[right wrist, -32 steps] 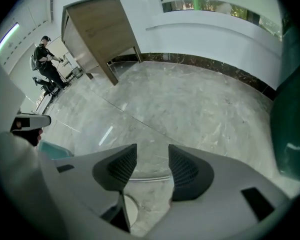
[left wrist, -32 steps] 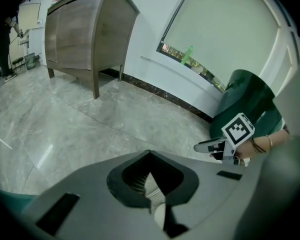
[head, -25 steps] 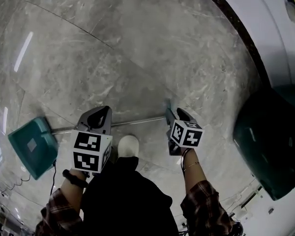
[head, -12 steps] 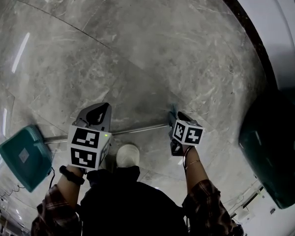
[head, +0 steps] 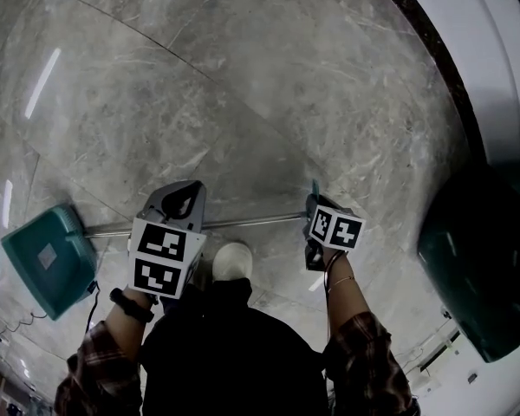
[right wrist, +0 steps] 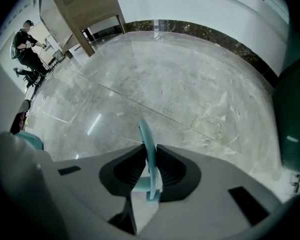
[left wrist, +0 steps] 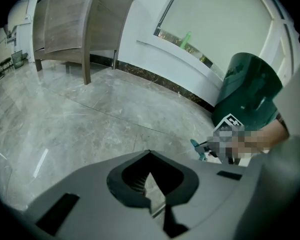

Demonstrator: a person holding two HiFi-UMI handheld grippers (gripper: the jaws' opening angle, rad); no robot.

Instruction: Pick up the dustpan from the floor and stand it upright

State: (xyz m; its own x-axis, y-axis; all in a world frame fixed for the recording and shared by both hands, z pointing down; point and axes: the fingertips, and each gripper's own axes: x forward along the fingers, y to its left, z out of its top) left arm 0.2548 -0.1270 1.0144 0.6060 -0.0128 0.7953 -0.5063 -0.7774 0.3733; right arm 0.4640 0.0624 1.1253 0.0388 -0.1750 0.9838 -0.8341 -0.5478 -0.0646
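Note:
The dustpan lies flat on the marble floor, its teal pan [head: 48, 263] at the left. Its metal pole [head: 251, 222] runs right to a thin teal handle end [head: 314, 191]. My right gripper [head: 315, 199] points straight down over that end. In the right gripper view the teal handle end [right wrist: 146, 139] stands between the closing jaws of the right gripper [right wrist: 150, 151], both pads against it. My left gripper [head: 182, 189] hangs over the pole's middle. In the left gripper view the tips of the left gripper [left wrist: 149, 154] meet, with nothing held and the pole below.
A dark green bin [head: 481, 258] stands at the right by the curved white wall [head: 494, 76]. A white shoe [head: 231, 258] is planted just behind the pole. A cable [head: 94, 306] trails near the pan. Wooden furniture legs [left wrist: 85, 29] and a distant person [right wrist: 25, 39] are far off.
Both grippers have sunk a little toward the pole. The right gripper has come down around the teal handle end. The dustpan lies as before.

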